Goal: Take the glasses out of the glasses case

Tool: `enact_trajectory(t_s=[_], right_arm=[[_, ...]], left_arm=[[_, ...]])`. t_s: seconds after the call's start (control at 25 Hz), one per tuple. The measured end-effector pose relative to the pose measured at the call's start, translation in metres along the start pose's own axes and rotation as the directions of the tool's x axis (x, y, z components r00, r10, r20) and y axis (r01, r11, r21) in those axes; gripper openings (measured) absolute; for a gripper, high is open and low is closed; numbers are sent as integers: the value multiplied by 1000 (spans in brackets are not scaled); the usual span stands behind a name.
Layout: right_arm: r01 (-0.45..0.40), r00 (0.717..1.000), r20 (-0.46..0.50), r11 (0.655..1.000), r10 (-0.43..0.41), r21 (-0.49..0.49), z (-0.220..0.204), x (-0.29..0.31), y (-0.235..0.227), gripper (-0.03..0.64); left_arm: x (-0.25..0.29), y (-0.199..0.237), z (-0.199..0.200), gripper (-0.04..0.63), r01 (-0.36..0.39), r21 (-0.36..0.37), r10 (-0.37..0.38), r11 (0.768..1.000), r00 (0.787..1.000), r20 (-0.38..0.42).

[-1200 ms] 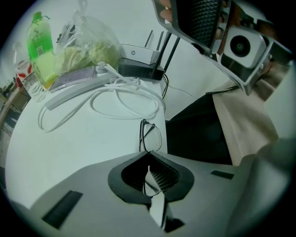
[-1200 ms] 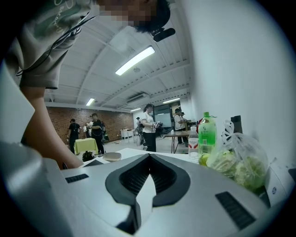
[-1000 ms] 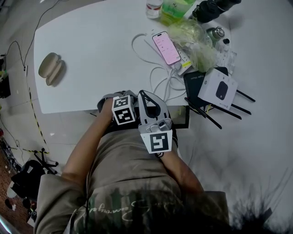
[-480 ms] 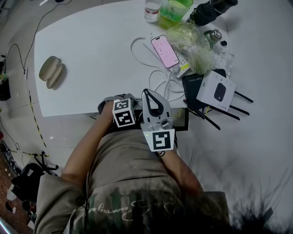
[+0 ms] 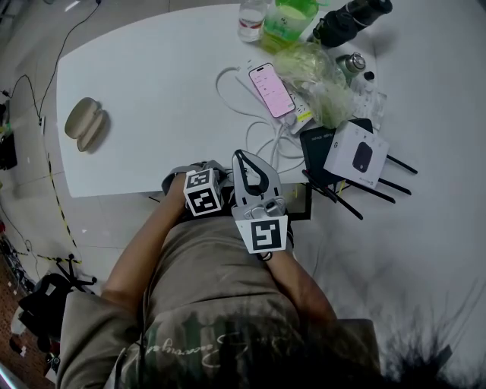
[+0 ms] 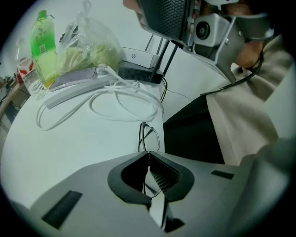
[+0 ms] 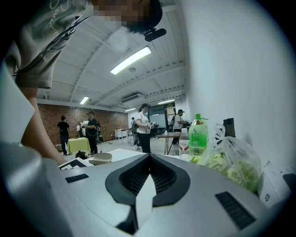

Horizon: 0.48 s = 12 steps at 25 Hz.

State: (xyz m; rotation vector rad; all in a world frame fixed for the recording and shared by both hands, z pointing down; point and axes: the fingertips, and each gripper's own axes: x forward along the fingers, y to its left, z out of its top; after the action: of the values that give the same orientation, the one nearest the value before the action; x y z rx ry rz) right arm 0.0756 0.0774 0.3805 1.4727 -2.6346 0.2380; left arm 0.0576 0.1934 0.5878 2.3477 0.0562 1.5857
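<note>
The beige glasses case [image 5: 85, 125] lies shut on the white table [image 5: 152, 83], far to the left; it also shows in the right gripper view as the case [image 7: 100, 158]. My left gripper [image 6: 149, 152] is shut on the thin wire-framed glasses [image 6: 149, 135], which stick out past its jaw tips over the table's front edge. In the head view the left gripper [image 5: 199, 173] sits at that edge and the glasses are hidden. Beside it, my right gripper [image 5: 237, 155] points at the table; its jaws [image 7: 149, 155] are shut with nothing between them.
A phone [image 5: 272, 79] lies on a power strip with looping white cables [image 5: 258, 133]. Behind stand a green bottle [image 5: 288, 14], a water bottle [image 5: 250, 17] and a plastic bag [image 5: 315, 68]. A white box [image 5: 357, 156] rests on a black router [image 5: 323, 144] at the right.
Both grippers stay at the table's front edge, close together; the left one has shifted slightly. The head camera has tilted a little, so the table items sit higher in view.
</note>
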Motion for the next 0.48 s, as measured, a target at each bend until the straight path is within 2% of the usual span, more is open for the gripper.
enact_trajectory(t_s=[0.48], right_arm=[[13,1000,1,1000,-13,14,4,6,-11,12]], left_arm=[[-18,21,17,18,-6,-31,8,999,997,75]])
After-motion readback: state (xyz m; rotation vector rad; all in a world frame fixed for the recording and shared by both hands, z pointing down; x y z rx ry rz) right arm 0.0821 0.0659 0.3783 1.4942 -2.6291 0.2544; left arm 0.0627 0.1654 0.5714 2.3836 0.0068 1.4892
